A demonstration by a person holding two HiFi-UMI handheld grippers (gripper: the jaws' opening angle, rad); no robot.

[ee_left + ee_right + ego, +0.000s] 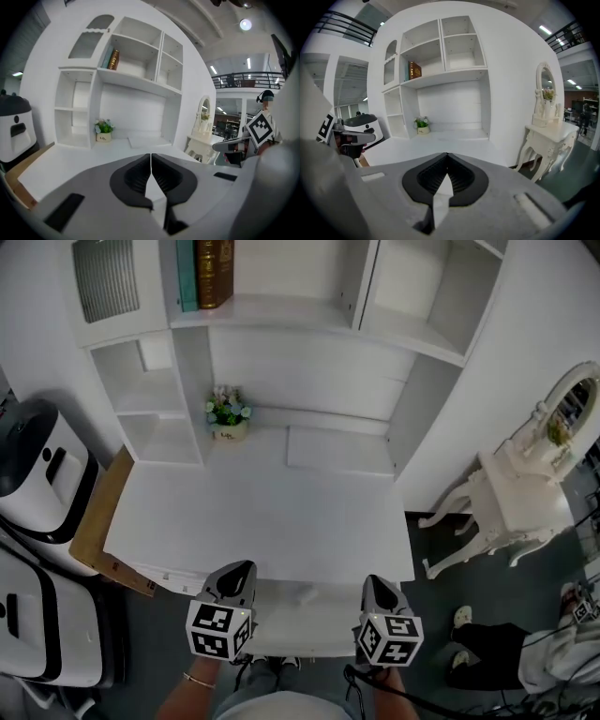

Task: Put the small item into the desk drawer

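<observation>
1. Desk [262,512]: white, with a flat bare top. A pale panel [309,615] juts from its front edge between the two grippers. Whether this is the drawer pulled out cannot be told.
2. Hutch [300,362]: white, with open shelves. It stands on the back of the desk and rises along the wall.
3. Two machines [42,474]: white with black trim. They stand on the floor just beside the desk's left end, one in front of the other.
4. Vanity [511,493]: white with curved legs and an oval mirror [572,413]. It stands to the right of the desk, apart from it.
5. Board [98,517]: brown wood, lying against the desk's left edge.
6. Left gripper [239,570]: hand-held over the desk's front edge. It is clenched, the pads meeting along one line with nothing between them.
7. Right gripper [375,583]: held level with the left one and apart from it. It is also clenched and empty, its tips together.
8. Books [213,273]: one brown and one teal, upright on an upper hutch shelf.
9. Flower pot [228,416]: small, standing at the back of the desk by the left shelf column.
10. Small item: neither gripper holds it, and no view shows where it lies.
</observation>
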